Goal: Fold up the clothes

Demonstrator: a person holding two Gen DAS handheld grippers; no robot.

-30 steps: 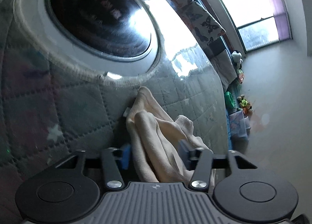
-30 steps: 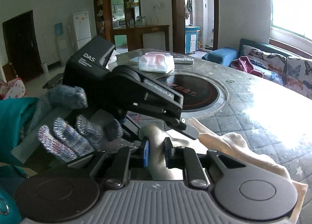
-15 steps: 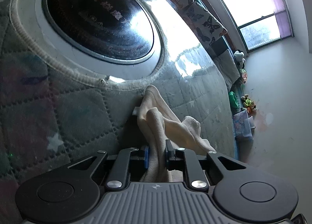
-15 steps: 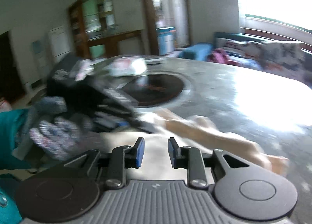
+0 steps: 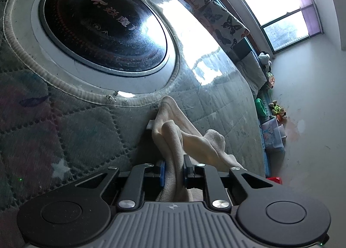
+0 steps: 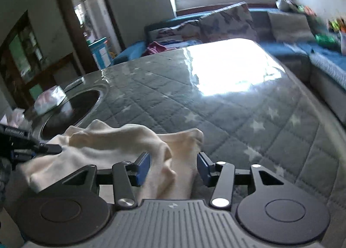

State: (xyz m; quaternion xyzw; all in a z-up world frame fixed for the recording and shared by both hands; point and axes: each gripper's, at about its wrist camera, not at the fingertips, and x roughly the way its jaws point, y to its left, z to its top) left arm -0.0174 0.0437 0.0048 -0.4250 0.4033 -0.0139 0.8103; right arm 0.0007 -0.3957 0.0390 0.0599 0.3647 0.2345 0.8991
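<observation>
A cream cloth (image 5: 173, 131) lies crumpled on the grey quilted table cover (image 5: 64, 131), just below the round black cooktop (image 5: 103, 25). My left gripper (image 5: 174, 172) is shut on a bunched fold of it. In the right wrist view the same cloth (image 6: 129, 140) spreads from the left gripper's black body (image 6: 32, 146) toward my right gripper (image 6: 173, 168). The right gripper stands open, and a hump of the cloth sits between its blue pads (image 6: 142, 168) without being pinched.
The cooktop (image 6: 71, 107) is set into the starred cover (image 6: 237, 107), with a wrapped tissue pack (image 6: 49, 101) beside it. A sofa with butterfly cushions (image 6: 227, 21) runs behind the table under the window. The table's rounded edge drops off at the right.
My left gripper closed on the cloth about a second ago and has held it since. My right gripper let go of the cloth, swung right along it and opened wide.
</observation>
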